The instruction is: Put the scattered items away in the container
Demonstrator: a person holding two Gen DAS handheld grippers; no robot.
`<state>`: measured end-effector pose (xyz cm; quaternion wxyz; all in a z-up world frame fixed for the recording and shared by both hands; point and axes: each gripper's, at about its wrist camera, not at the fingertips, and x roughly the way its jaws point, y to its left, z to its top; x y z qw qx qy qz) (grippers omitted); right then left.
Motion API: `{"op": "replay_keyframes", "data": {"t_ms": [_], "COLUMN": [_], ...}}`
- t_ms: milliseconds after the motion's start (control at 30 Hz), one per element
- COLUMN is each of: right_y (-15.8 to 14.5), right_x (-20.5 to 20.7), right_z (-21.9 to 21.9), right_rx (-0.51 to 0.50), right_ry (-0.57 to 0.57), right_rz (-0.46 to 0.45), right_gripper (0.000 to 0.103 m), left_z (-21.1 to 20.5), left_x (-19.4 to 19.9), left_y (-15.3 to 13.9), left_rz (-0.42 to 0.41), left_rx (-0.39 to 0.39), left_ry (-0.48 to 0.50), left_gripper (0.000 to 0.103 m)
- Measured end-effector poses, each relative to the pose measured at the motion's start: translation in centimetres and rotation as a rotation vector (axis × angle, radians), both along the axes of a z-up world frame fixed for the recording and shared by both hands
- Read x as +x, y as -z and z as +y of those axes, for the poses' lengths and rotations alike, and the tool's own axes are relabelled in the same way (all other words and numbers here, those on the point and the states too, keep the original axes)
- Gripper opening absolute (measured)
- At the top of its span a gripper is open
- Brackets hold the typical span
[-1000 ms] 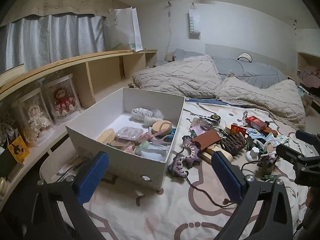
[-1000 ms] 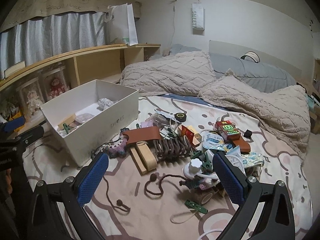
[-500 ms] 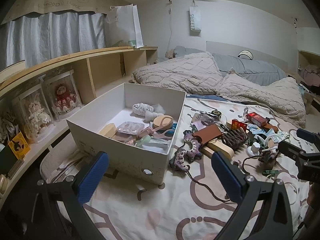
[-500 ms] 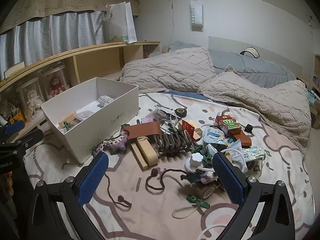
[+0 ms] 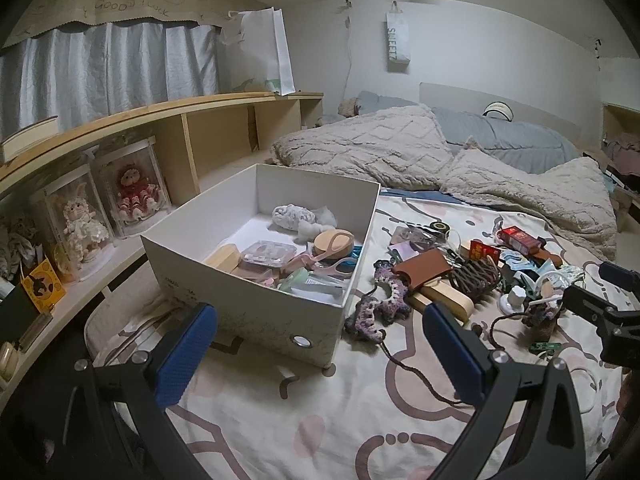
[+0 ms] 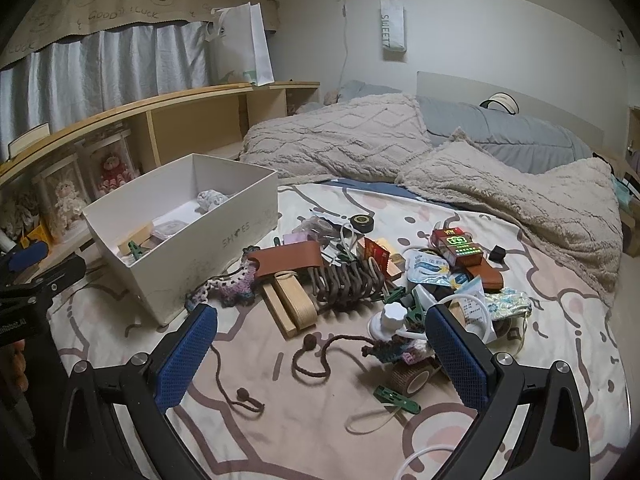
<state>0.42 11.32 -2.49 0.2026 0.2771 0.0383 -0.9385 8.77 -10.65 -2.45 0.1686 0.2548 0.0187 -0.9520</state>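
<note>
A white cardboard shoe box (image 5: 256, 312) (image 6: 224, 236) sits on the bed and holds several small items. To its right lies a scattered pile: a brown leather case (image 6: 288, 258), a wooden piece (image 6: 294, 300), a dark coiled hair claw (image 6: 350, 282), a crocheted purple cord (image 5: 380, 304), red packets (image 6: 456, 246), green clips (image 6: 396, 394), a tape roll (image 6: 414, 376) and a white knob (image 6: 390, 316). My left gripper (image 5: 320, 356) is open, hovering before the box's near corner. My right gripper (image 6: 320, 356) is open, low over the brown string (image 6: 312, 360), holding nothing.
A wooden shelf unit (image 5: 200, 136) with boxed dolls (image 5: 136, 196) runs along the left of the bed. A rumpled beige blanket (image 6: 500, 196) and grey pillow (image 6: 500, 132) fill the far side. A white paper bag (image 5: 272, 60) stands on the shelf top.
Both grippers have drawn back and risen slightly, so the box and pile sit a little farther off. Both stayed open and nothing was picked up.
</note>
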Motion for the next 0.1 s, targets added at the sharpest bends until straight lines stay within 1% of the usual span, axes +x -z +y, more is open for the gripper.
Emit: {"op": "replay_keyframes", "data": {"t_ms": [100], "right_y": [-0.01], "right_x": [0.0], "right_z": [0.04], "right_rx": [-0.003], "right_ry": [-0.002], "right_rz": [-0.001], "right_gripper": [0.103], "left_z": [0.04], "left_x": [0.02], "left_y": [-0.01], "left_rz": [-0.001], "left_rx": [-0.003], "left_ry": [-0.001], "left_gripper": [0.103]}}
